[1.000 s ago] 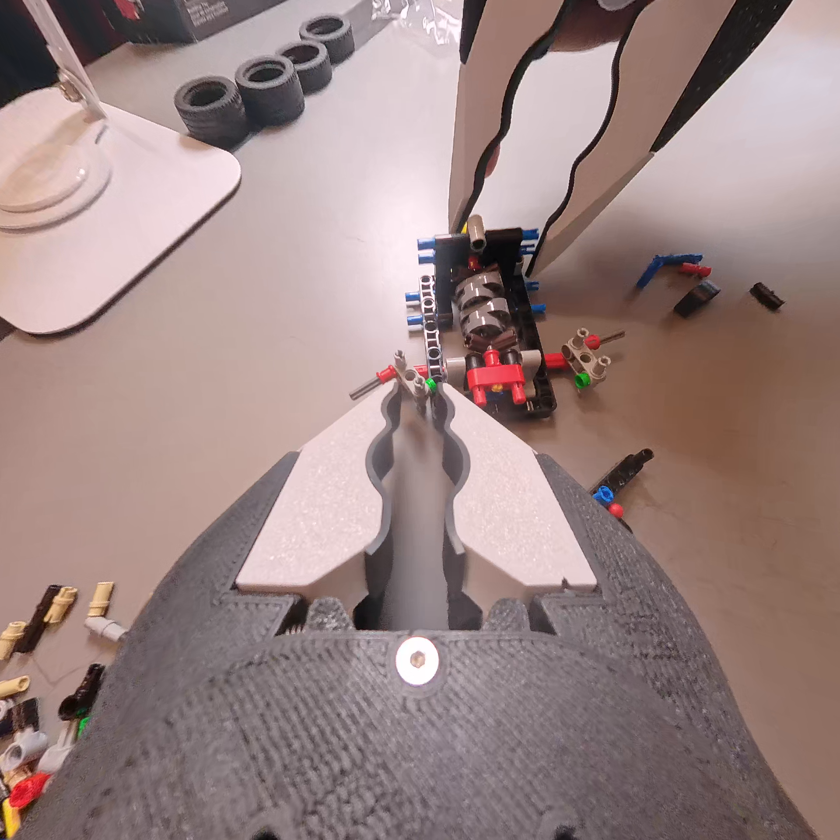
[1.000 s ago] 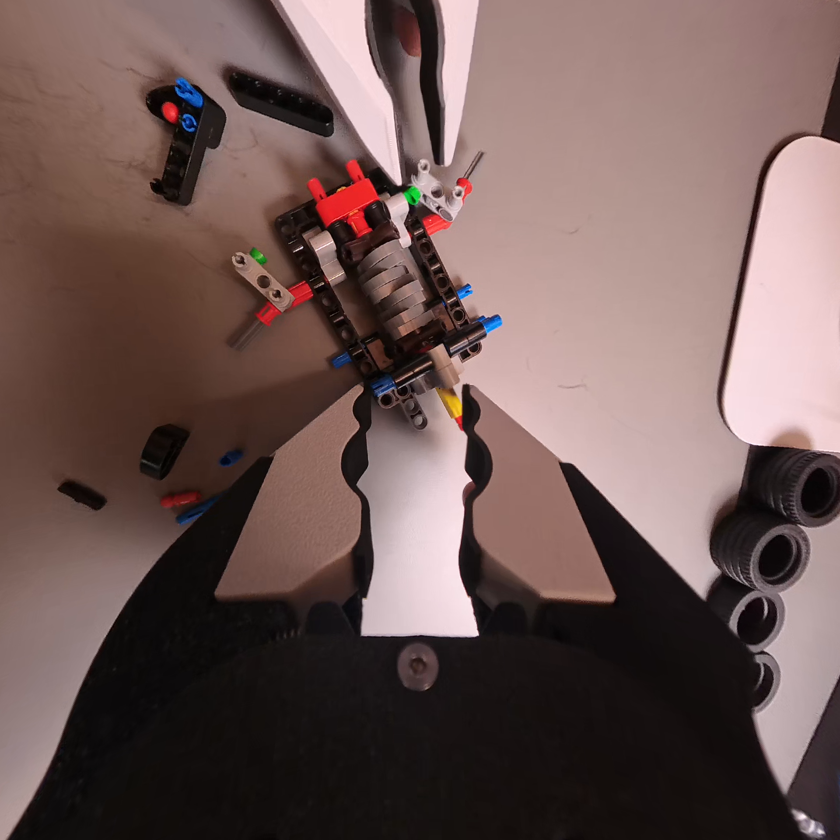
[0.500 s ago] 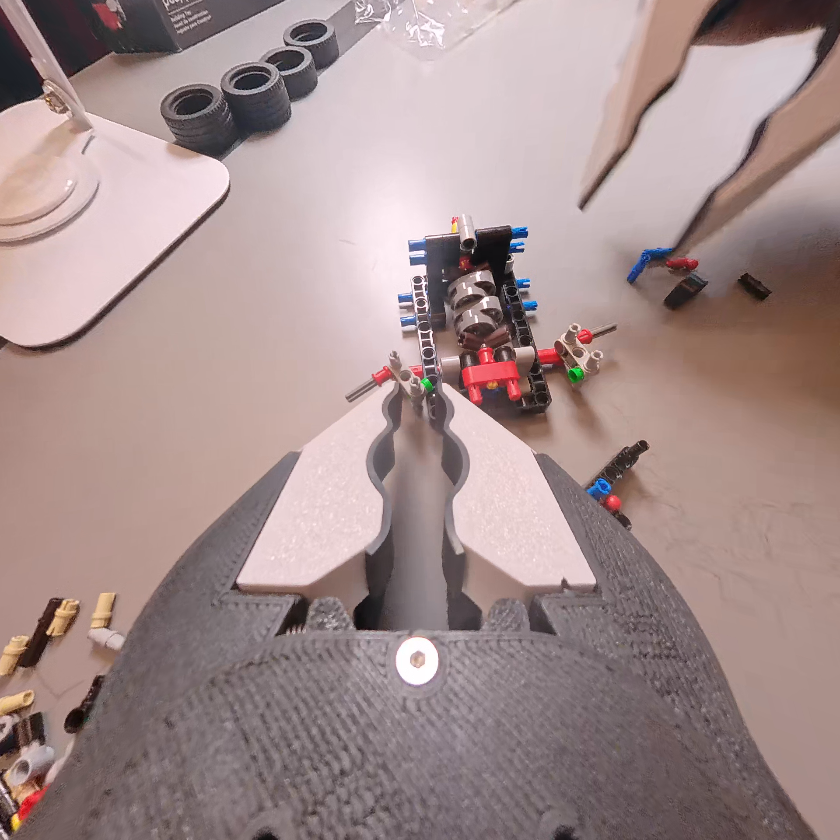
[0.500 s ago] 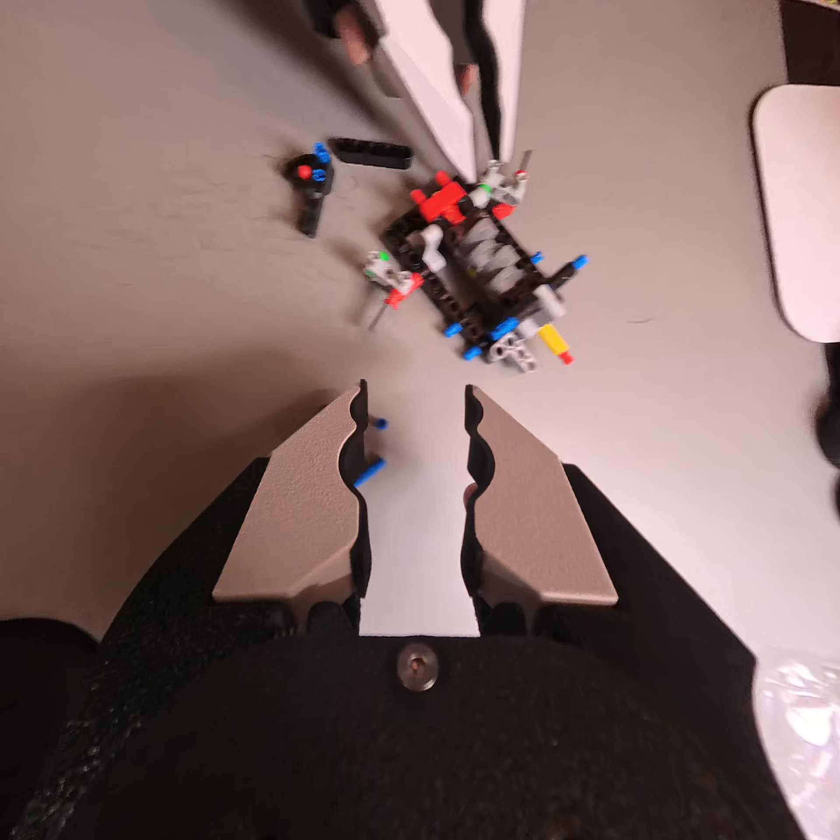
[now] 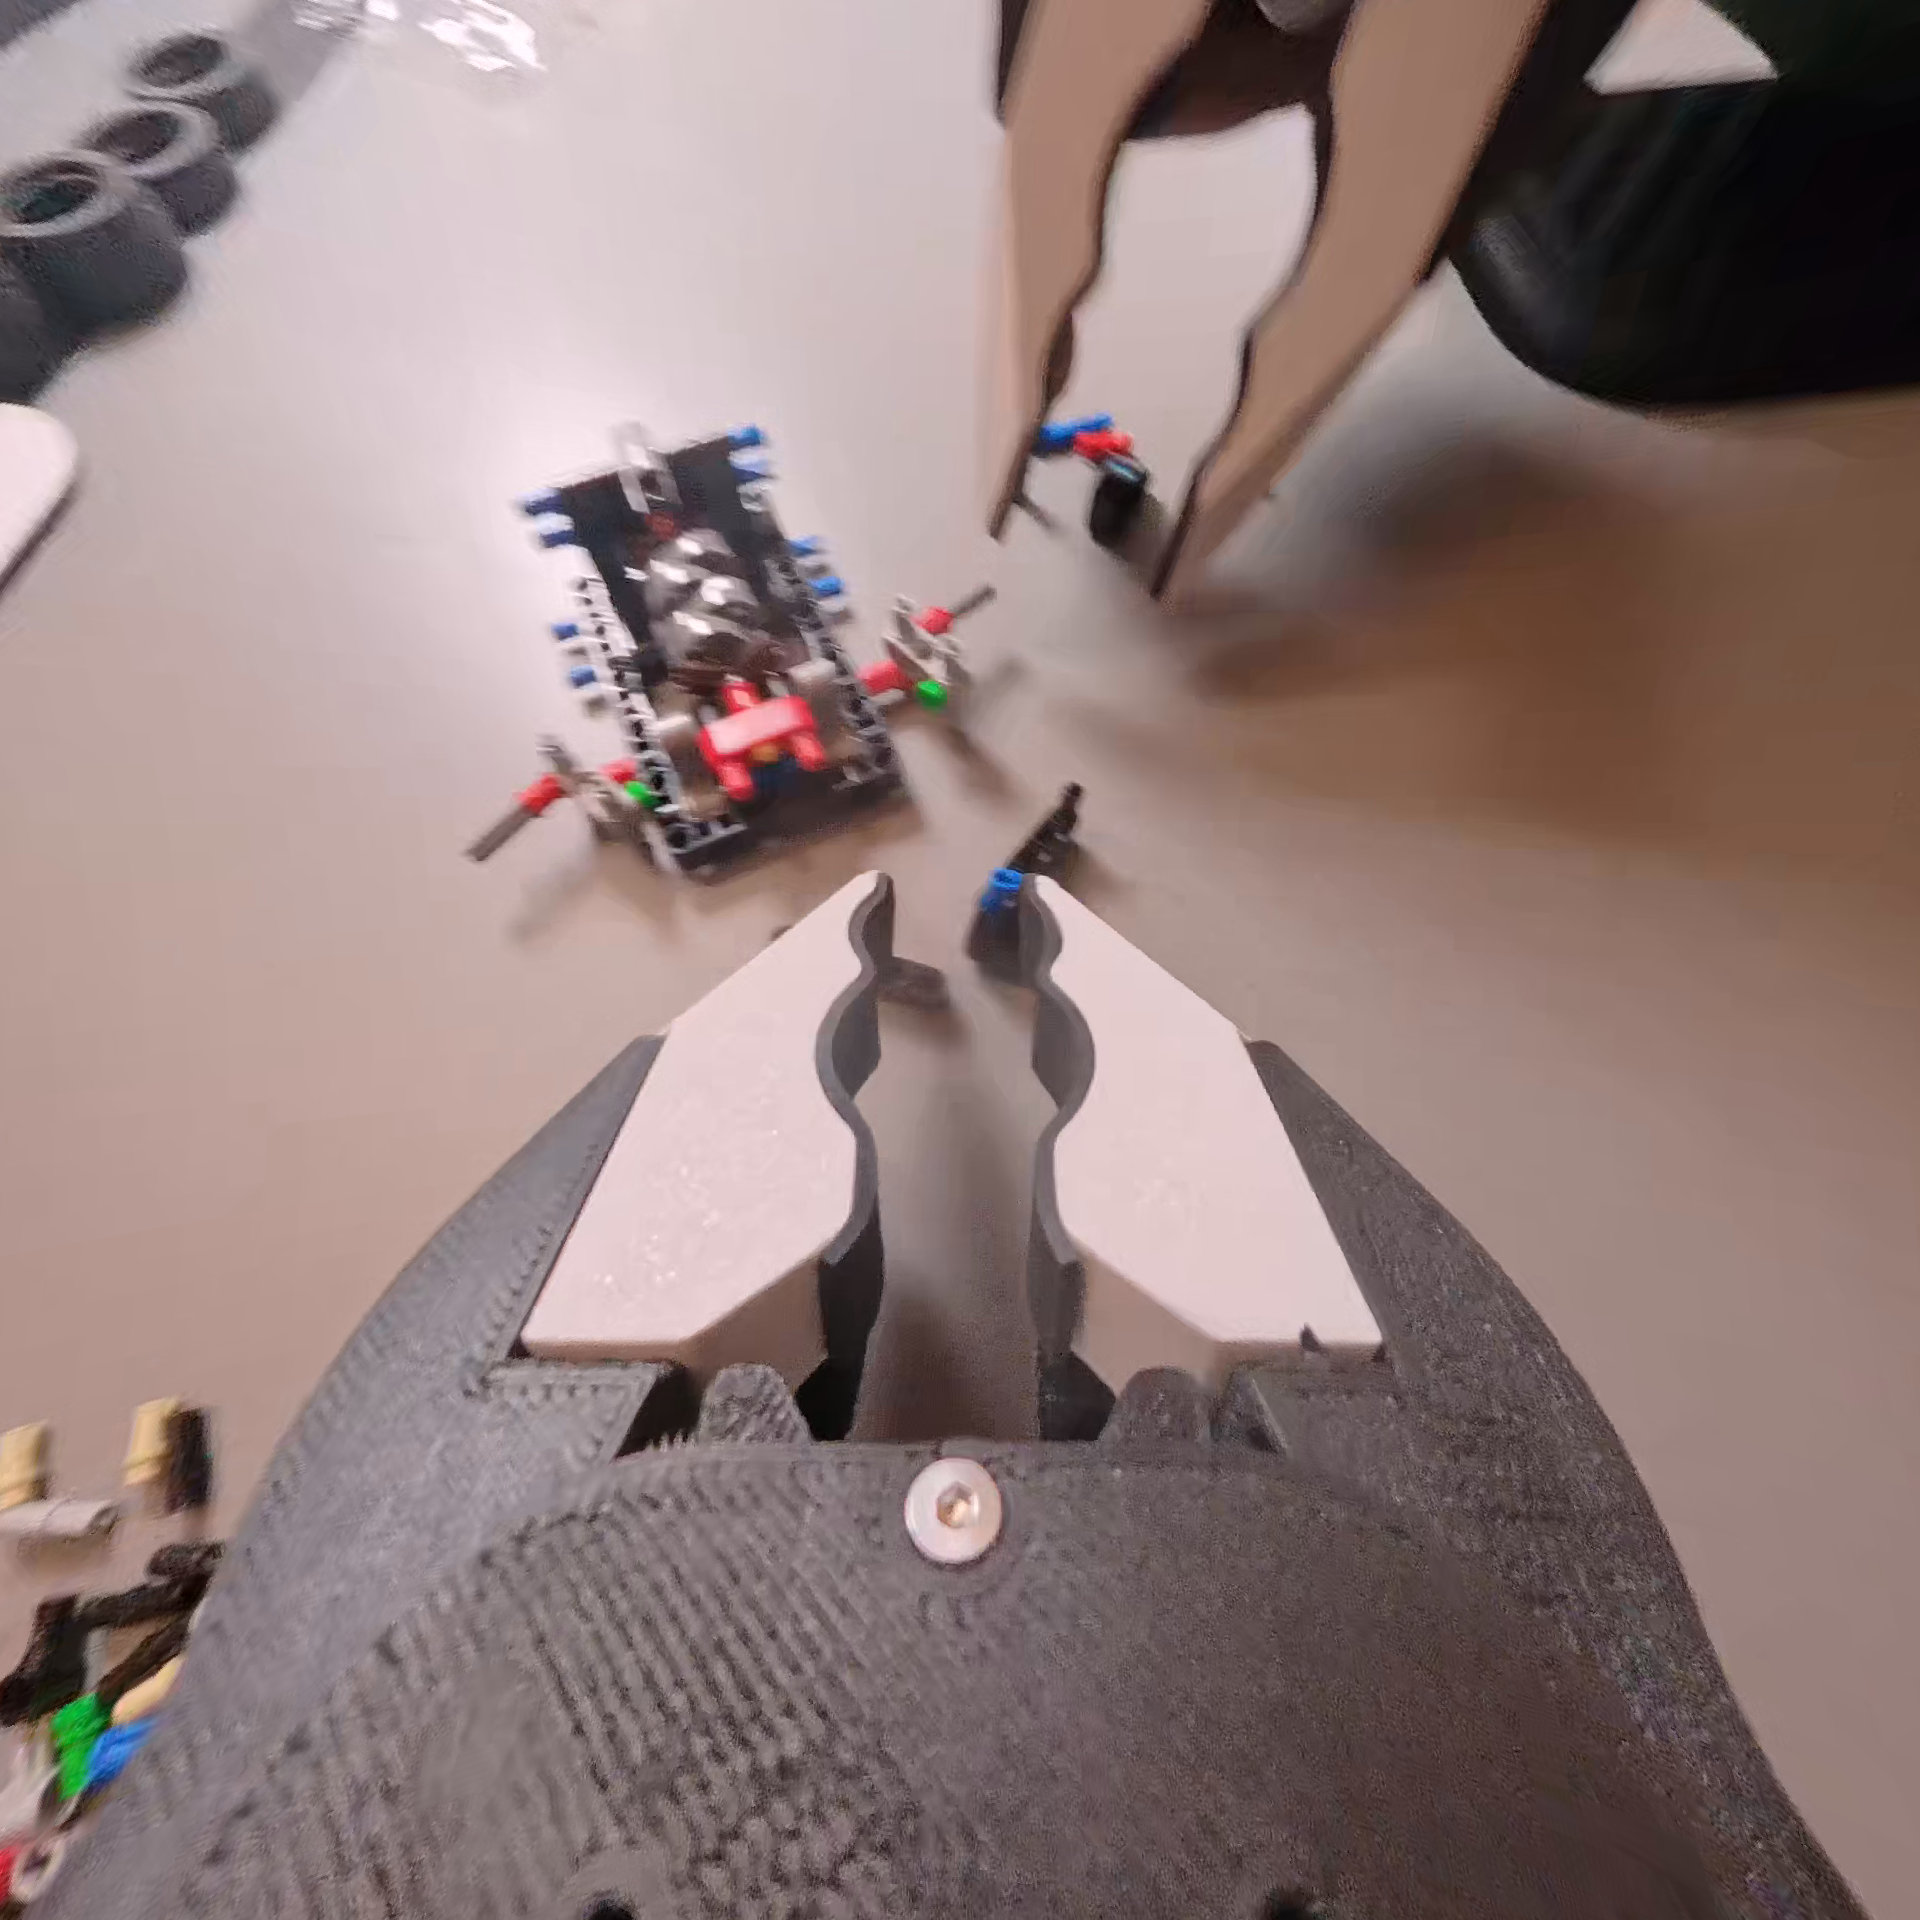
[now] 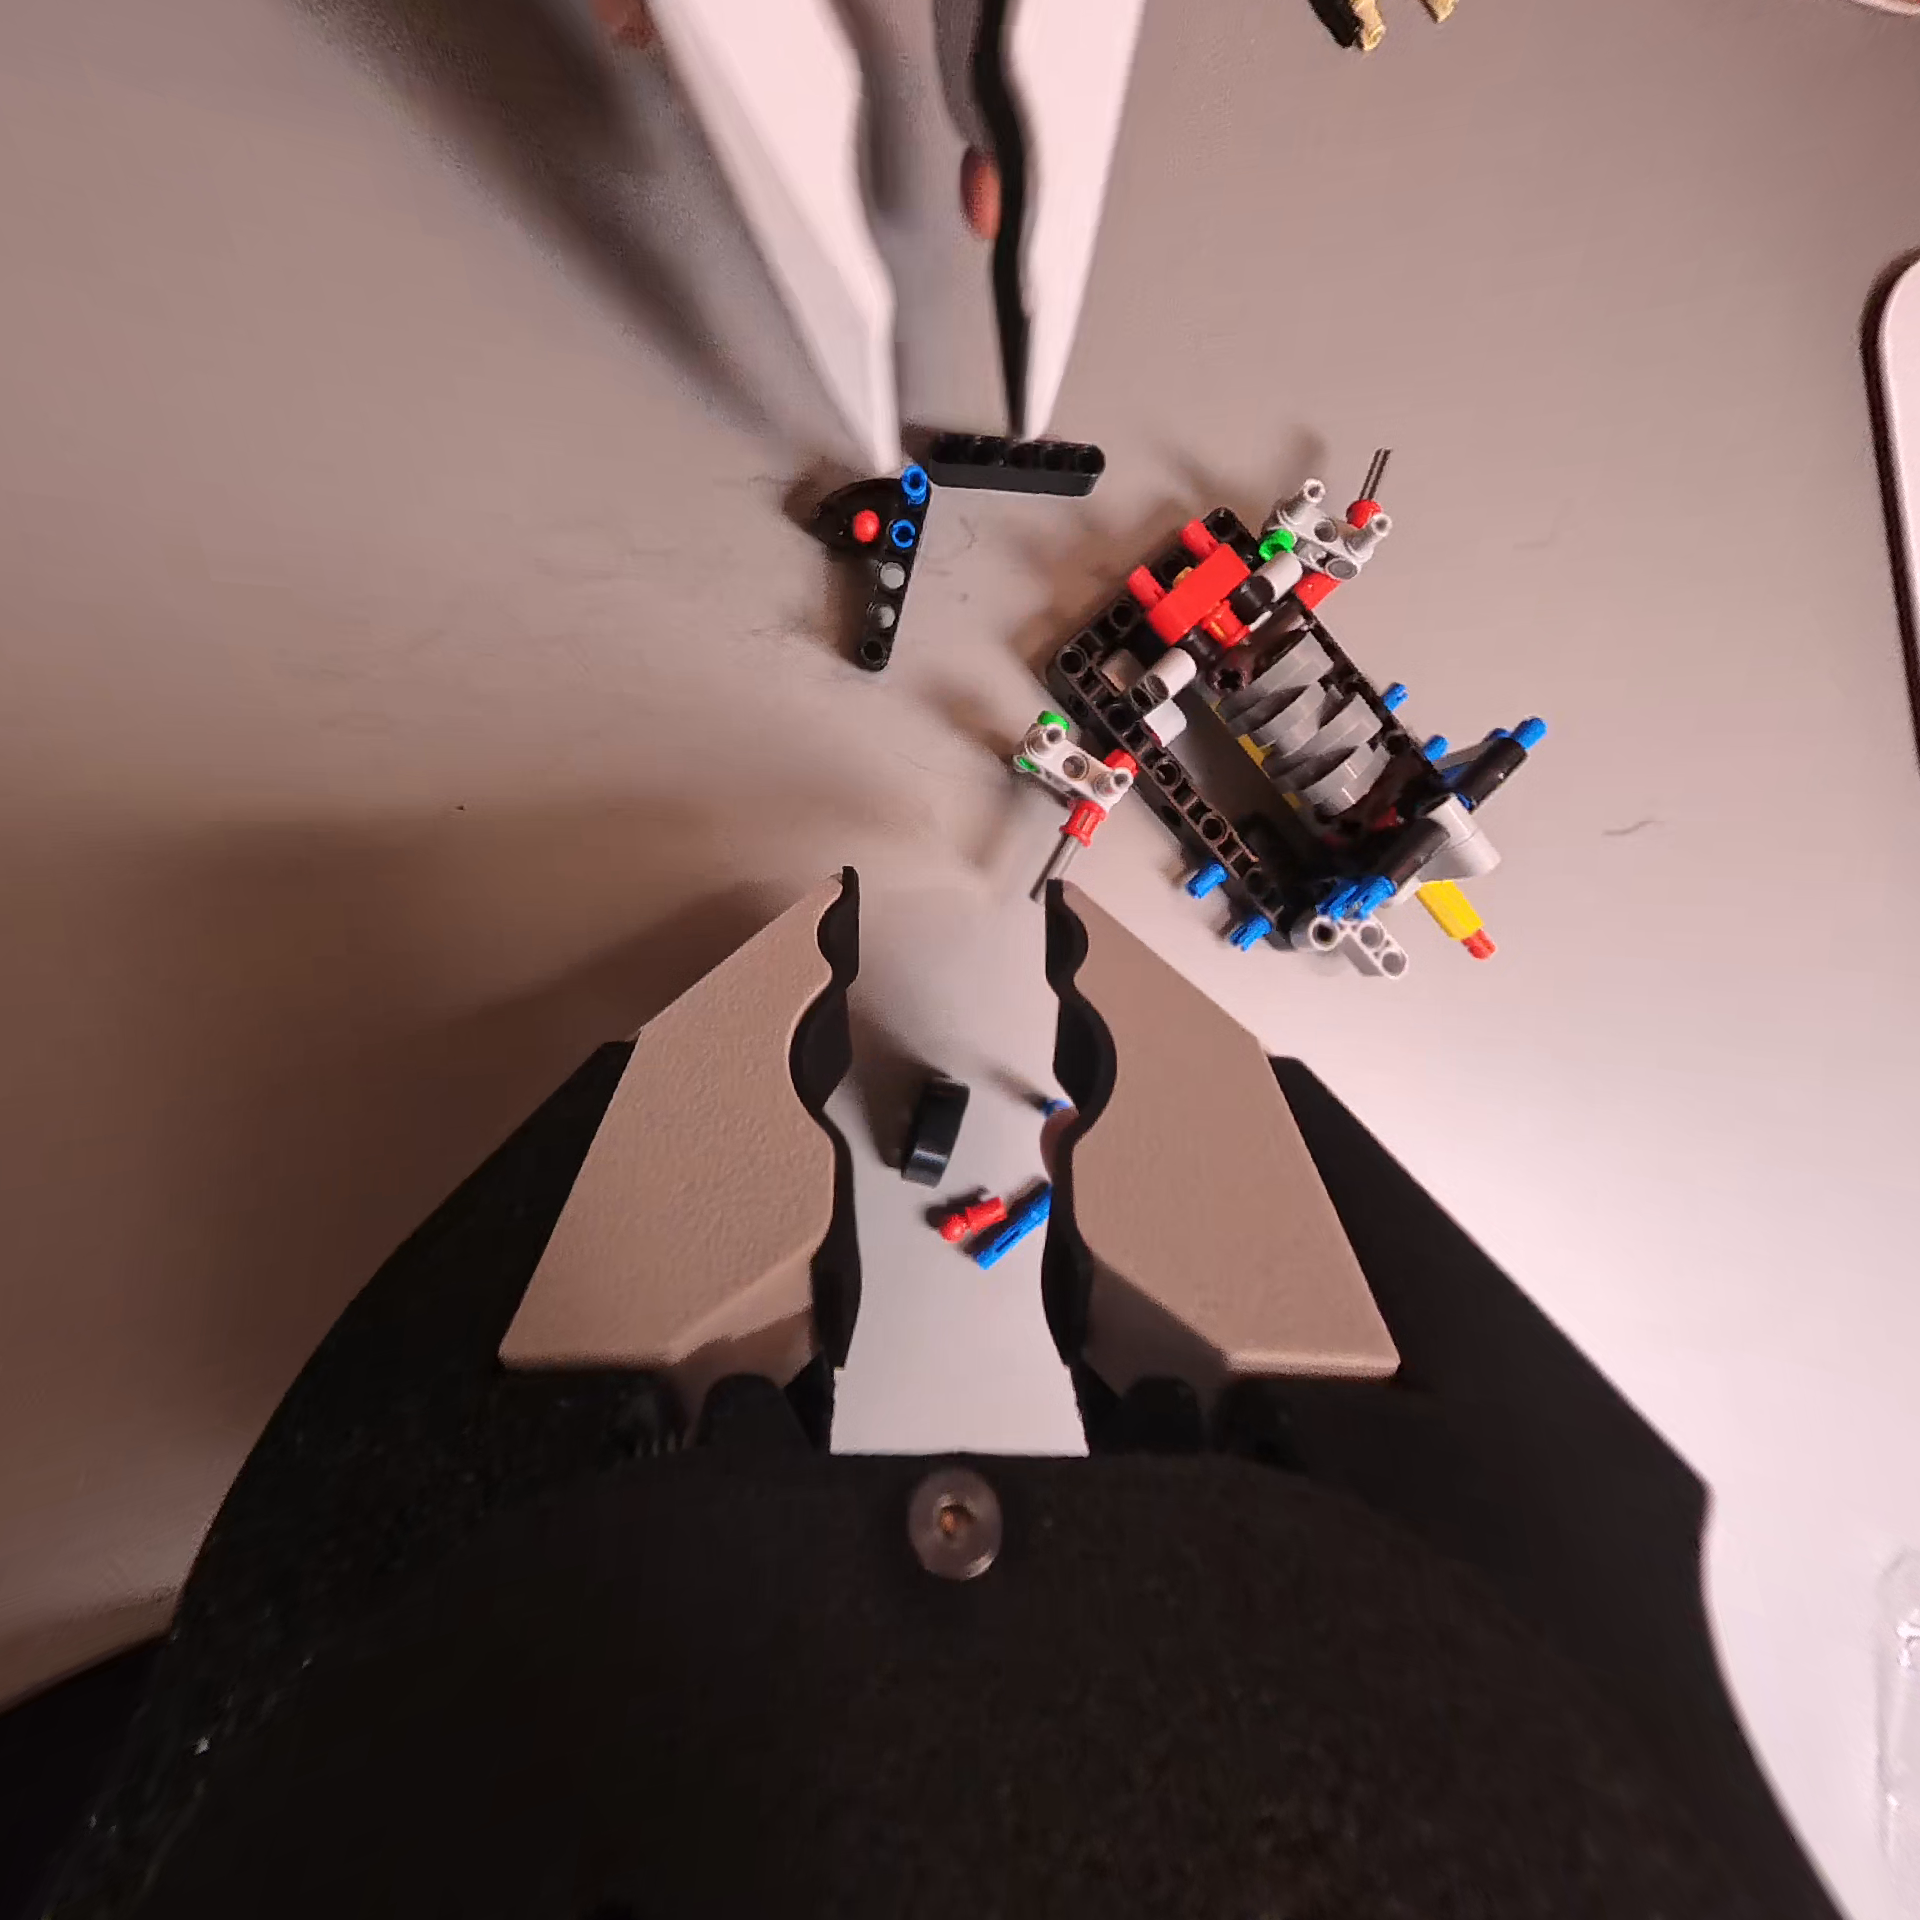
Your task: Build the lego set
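Note:
The part-built lego chassis (image 5: 717,665), a black frame with grey gears and a red block, lies on the tan table; it also shows in the right wrist view (image 6: 1278,717). My left gripper (image 5: 956,904) is open and empty, its tips by a black angled beam with blue pins (image 5: 1023,862) and a straight black beam (image 6: 1013,462). My right gripper (image 6: 951,894) is open and empty, low over a small black piece (image 6: 935,1127), a red pin (image 6: 966,1216) and a blue pin (image 6: 1013,1226). Each gripper shows in the other's view.
Several black tyres (image 5: 94,208) stand at the far left beside a white stand base (image 6: 1901,520). Loose tan, black and coloured small parts (image 5: 104,1558) lie at the near left. A dark bulky thing (image 5: 1714,260) is at the far right. Spacing between my two grippers at the tips: around 8 centimetres.
My left gripper left the chassis corner, moved right to the black beams and opened a little wider. My right gripper left the chassis end and moved over the small loose pins.

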